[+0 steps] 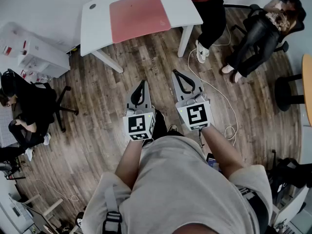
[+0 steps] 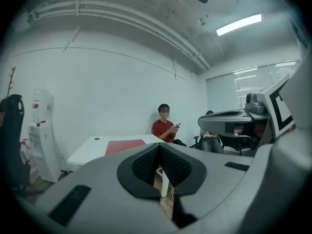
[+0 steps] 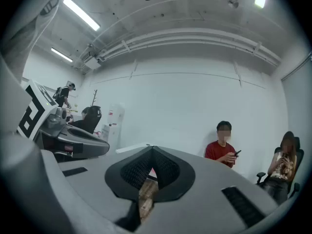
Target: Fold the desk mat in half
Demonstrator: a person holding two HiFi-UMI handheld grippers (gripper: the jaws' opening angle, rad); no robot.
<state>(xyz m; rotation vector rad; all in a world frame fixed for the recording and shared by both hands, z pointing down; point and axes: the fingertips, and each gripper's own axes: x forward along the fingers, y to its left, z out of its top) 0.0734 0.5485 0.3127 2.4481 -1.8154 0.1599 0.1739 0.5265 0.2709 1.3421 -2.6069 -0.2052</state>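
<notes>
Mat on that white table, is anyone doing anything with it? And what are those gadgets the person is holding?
Nothing has touched the mat yet. It lies flat and unfolded on the table. A person stands a little way back from the table on the wood floor, holding a left tool and a right tool. Both are shut, empty and pointed toward the table. The folding has not begun. Other people sit around the room and take no part.

Wooden floor (image 1: 97, 99); office chair (image 1: 62, 108); seated person (image 1: 256, 35)
</notes>
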